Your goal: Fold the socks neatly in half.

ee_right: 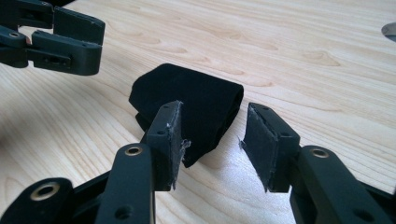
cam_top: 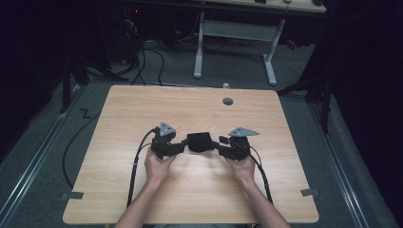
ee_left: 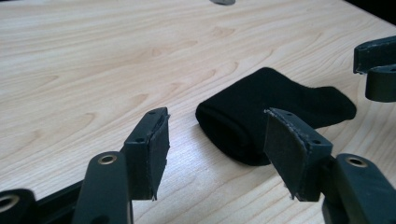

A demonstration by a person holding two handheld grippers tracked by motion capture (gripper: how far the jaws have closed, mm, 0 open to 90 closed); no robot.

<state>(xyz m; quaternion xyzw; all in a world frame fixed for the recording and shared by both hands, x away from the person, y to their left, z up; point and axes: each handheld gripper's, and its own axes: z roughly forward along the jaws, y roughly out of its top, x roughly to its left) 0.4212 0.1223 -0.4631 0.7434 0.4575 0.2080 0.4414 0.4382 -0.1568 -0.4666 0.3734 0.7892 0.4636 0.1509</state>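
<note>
Folded black cloth (cam_top: 200, 141) between both tools

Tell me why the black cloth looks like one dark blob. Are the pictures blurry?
High view: dim room, the table lit, the black cloth small and featureless. Left gripper view: sharp on the wood grain, cloth folds barely show, near tongs slightly soft. Right gripper view: bright, soft shadow under the cloth.
</note>
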